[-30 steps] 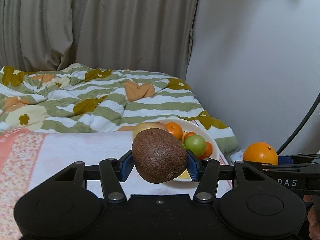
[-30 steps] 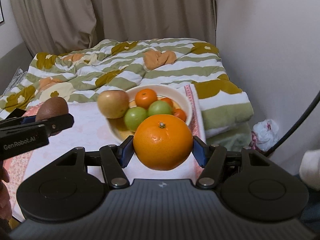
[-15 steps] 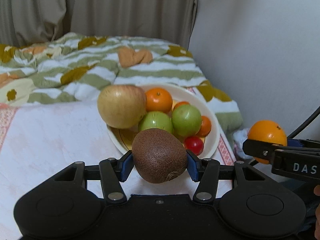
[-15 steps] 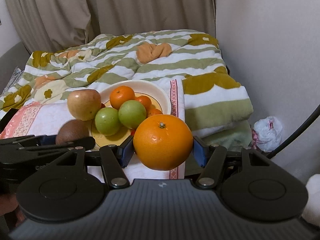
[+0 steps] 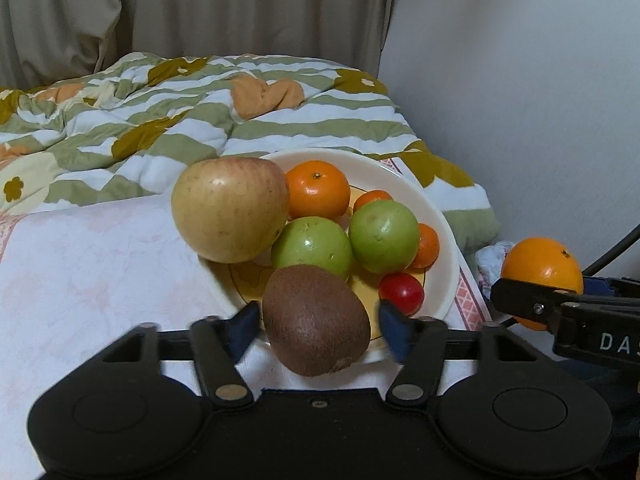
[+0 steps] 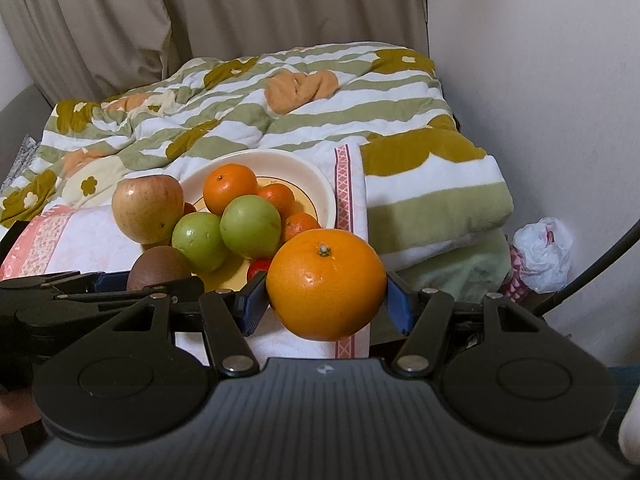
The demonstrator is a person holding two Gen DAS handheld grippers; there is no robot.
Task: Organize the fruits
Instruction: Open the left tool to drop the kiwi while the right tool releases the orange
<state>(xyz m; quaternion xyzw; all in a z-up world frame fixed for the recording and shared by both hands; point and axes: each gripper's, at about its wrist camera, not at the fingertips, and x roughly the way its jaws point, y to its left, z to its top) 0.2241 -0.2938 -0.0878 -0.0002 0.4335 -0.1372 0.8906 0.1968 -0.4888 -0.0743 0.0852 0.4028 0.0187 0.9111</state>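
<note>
A brown kiwi [image 5: 316, 320] is between the blue pads of my left gripper [image 5: 318, 326], over the near rim of the cream bowl [image 5: 440, 220]. The jaws are opening and a gap shows on each side of the kiwi. My right gripper [image 6: 326, 300] is shut on a large orange [image 6: 326, 284], just right of the bowl [image 6: 316, 184] and above the cloth's edge. In the bowl lie an apple [image 5: 230, 208], two green fruits [image 5: 312, 246], mandarins [image 5: 318, 188] and a cherry tomato [image 5: 402, 294].
The bowl stands on a white cloth with a pink border [image 6: 343, 184], spread over a bed. A green-striped quilt [image 6: 304, 120] is bunched behind and to the right. The wall [image 6: 540, 80] is close on the right, with a plastic bag [image 6: 544, 256] and a black cable [image 6: 592, 276] below.
Both grippers have come closer to the bowl and lower. The left gripper's pads have spread away from the kiwi. The orange stays gripped in the right gripper.
</note>
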